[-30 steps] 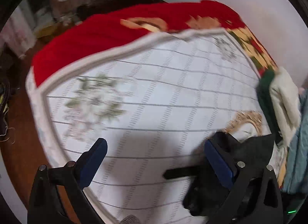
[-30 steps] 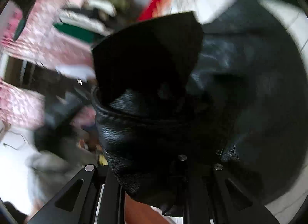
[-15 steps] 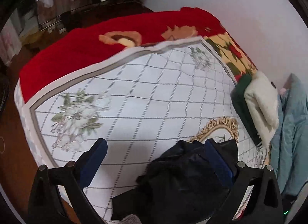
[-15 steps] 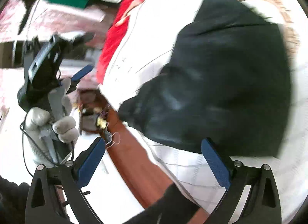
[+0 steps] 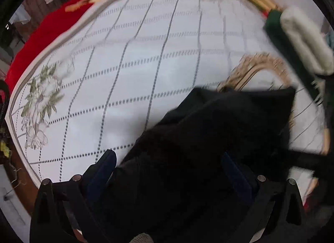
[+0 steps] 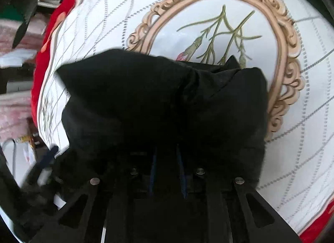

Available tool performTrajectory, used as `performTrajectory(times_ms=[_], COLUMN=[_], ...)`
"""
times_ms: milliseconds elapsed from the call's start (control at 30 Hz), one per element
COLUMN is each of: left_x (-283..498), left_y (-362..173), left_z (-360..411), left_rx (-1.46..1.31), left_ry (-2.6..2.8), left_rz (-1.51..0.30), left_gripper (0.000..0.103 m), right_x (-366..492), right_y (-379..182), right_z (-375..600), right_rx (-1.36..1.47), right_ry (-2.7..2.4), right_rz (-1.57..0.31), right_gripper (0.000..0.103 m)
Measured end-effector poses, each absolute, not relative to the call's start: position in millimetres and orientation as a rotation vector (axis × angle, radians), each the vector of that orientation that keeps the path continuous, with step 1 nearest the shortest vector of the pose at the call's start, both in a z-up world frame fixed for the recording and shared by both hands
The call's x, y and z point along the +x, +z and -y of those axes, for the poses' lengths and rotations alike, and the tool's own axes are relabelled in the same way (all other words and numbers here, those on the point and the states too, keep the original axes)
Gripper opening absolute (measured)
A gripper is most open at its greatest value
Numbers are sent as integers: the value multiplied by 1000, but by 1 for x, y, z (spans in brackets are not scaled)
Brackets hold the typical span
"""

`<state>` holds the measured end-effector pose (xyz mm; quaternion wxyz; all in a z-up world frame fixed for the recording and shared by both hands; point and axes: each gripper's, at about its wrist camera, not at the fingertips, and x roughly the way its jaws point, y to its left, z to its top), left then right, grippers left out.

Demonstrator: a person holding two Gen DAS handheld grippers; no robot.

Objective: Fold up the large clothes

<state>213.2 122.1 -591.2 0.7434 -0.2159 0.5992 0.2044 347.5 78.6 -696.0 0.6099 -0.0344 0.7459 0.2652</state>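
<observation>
A black garment lies bunched on the white quilted bed cover near its front edge. My left gripper is open, its blue pads spread wide, with the garment's near part lying between them. In the right wrist view the same black garment covers the lower middle, over the gold oval frame print. My right gripper is shut on the garment's near edge, its blue pads close together with cloth between them.
A green and cream folded blanket lies at the bed's right side. A red blanket hangs along the far left edge. Brown floor and clutter lie left of the bed.
The right gripper was open over the garment half a second ago and has shut on its near edge. The left gripper has moved closer over the garment, still open.
</observation>
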Motion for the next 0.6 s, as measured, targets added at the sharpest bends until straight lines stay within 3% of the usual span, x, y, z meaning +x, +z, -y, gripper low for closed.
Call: performTrajectory(times_ms=[133,333,533,600], left_x=[210,221,239,238], left_y=[-579,-564,-598,-604], left_z=[-130,-133,-136,-139], left_rx=[-526,-491,-450,-490], left_ry=[449,456,479,479], left_rz=[-1292,-1256,-1310,-1319], left_gripper=[103,103,103,103], right_x=[352,350,383,389], right_y=[-668,-603,-693,-692], right_z=[-58,-62,-112,-118], right_rx=[8,75,40,59], right_ry=[637,732,614,611], right_rz=[-1757,-1592,-1707,-1718], right_gripper=[22,22,16,16])
